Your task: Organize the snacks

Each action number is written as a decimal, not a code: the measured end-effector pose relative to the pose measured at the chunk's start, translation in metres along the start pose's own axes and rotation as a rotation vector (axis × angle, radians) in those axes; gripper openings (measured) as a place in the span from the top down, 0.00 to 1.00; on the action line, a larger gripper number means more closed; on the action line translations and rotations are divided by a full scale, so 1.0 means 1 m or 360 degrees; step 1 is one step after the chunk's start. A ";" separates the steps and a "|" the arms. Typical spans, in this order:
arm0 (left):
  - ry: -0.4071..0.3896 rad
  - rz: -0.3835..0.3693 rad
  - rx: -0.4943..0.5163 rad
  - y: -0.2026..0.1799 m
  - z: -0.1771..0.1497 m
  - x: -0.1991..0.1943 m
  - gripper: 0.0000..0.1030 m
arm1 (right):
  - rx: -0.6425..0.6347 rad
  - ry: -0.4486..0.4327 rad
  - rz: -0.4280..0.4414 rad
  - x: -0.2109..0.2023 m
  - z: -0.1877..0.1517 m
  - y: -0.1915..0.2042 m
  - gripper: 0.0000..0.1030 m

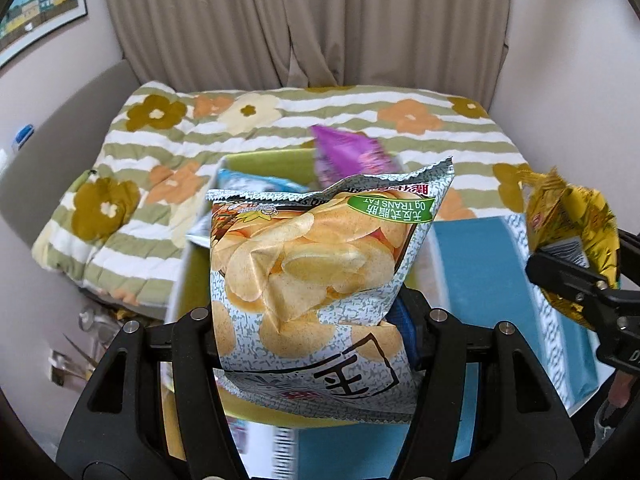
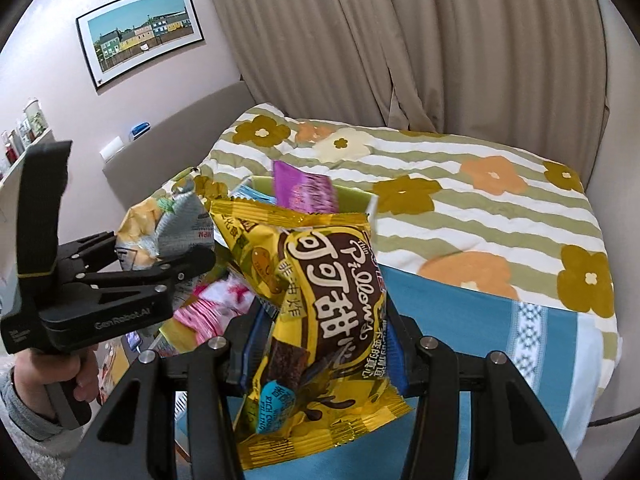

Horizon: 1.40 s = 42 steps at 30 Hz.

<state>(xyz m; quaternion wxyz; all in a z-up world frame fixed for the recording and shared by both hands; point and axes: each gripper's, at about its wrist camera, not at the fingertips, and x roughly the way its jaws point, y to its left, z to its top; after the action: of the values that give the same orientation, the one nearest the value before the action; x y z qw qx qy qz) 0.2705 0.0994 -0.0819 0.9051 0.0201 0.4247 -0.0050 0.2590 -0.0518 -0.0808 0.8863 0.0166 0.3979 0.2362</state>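
My left gripper (image 1: 316, 320) is shut on a grey potato chip bag (image 1: 316, 260) and holds it above a green box (image 1: 272, 160). The box holds a purple snack bag (image 1: 348, 152) and a light blue one (image 1: 256, 182). My right gripper (image 2: 320, 344) is shut on a yellow cocoa pillow snack bag (image 2: 320, 312), held in the air beside the box. The right gripper (image 1: 576, 280) with its yellow bag (image 1: 572, 216) shows at the right of the left wrist view. The left gripper (image 2: 168, 256) with the chip bag (image 2: 164, 224) shows at the left of the right wrist view.
A floral striped quilt (image 2: 480, 200) covers the bed behind the green box (image 2: 352, 196). A blue cloth (image 2: 460, 312) lies under the box. Pink snack packs (image 2: 212, 308) lie below. Curtains (image 2: 400, 40) hang behind; a shelf with bottles (image 2: 24, 128) is at left.
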 end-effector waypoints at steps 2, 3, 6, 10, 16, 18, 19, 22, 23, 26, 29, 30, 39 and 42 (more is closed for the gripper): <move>0.0028 -0.0013 0.0027 0.022 0.000 0.010 0.44 | 0.0049 0.0000 -0.0006 0.009 0.001 0.014 0.55; 0.0041 -0.0018 0.0039 0.029 -0.001 0.015 0.44 | 0.0065 0.0003 -0.0013 0.013 0.001 0.019 0.55; 0.0094 -0.0066 0.0072 0.050 -0.001 0.036 0.44 | 0.0121 0.0035 -0.0045 0.031 0.000 0.037 0.55; 0.0175 -0.0154 0.0138 0.062 -0.005 0.057 0.06 | 0.0191 0.0070 -0.0102 0.046 -0.003 0.052 0.55; 0.0176 -0.0271 0.0150 0.078 -0.019 0.056 0.00 | 0.0284 0.0092 -0.0198 0.050 -0.011 0.059 0.55; 0.0179 -0.0301 0.0142 0.085 -0.024 0.053 0.00 | 0.0296 0.0103 -0.0227 0.050 -0.012 0.065 0.55; 0.0173 -0.0310 0.0138 0.088 -0.026 0.051 0.00 | 0.0300 0.0108 -0.0240 0.051 -0.012 0.067 0.55; 0.0150 -0.0307 0.0159 0.092 -0.029 0.045 0.00 | 0.0289 0.0113 -0.0275 0.052 -0.011 0.076 0.55; 0.0139 -0.0296 0.0173 0.093 -0.030 0.042 0.00 | 0.0278 0.0113 -0.0287 0.054 -0.010 0.080 0.55; 0.0114 -0.0290 0.0194 0.097 -0.030 0.038 0.00 | 0.0237 0.0096 -0.0327 0.058 -0.004 0.088 0.55; 0.0112 -0.0310 0.0191 0.102 -0.030 0.038 0.00 | 0.0220 0.0075 -0.0347 0.064 -0.001 0.096 0.55; 0.0116 -0.0313 0.0188 0.103 -0.031 0.039 0.00 | 0.0217 0.0070 -0.0359 0.068 0.000 0.097 0.54; 0.0164 -0.0272 0.0171 0.103 -0.043 0.045 0.00 | 0.0250 -0.0028 -0.0436 0.080 -0.009 0.102 0.01; 0.0175 -0.0236 0.0150 0.102 -0.050 0.043 0.00 | 0.0252 -0.0031 -0.0436 0.077 -0.016 0.097 0.01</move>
<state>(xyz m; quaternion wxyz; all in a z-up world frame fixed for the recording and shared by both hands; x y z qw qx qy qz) 0.2618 0.2040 -0.1436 0.8756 0.0314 0.4734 -0.0908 0.2518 0.0653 -0.1242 0.9100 0.0341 0.4053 0.0807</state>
